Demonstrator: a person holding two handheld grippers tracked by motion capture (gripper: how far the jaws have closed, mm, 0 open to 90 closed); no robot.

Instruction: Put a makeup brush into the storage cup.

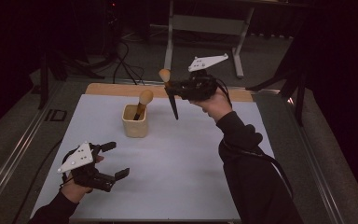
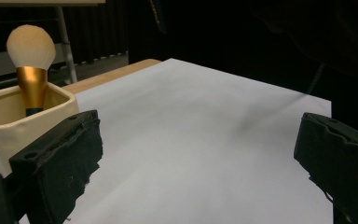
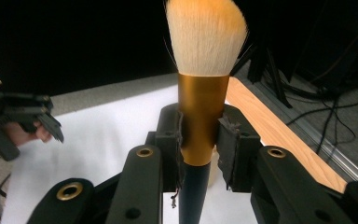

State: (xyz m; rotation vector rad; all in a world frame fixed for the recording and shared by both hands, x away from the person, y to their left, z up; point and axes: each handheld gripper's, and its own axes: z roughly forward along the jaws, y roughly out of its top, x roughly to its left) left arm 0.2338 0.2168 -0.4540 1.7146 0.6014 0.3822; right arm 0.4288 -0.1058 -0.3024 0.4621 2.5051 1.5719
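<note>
Two brushes are in play here. One brush [image 1: 171, 95] is up in the air, held by the right gripper [image 1: 176, 87] above the far part of the white mat [image 1: 177, 158]. The jaws are closed tight on its gold band, one on each side, as the right gripper view shows. Its soft pale tip points up and its dark handle points down at the mat, tilted a bit. It hangs just to the right of the cup [image 1: 134, 120] and does not touch it. The other brush [image 1: 142, 103] stands in the cup, leaning, with its fluffy tip sticking out over the rim. The cup is cream and square and sits on the far left part of the mat. The left gripper [image 1: 115, 159] is low at the near left side of the mat, well apart from the cup. Its jaws are wide open and hold nothing. In the left gripper view the cup [image 2: 14, 121] is just past the left jaw.
</note>
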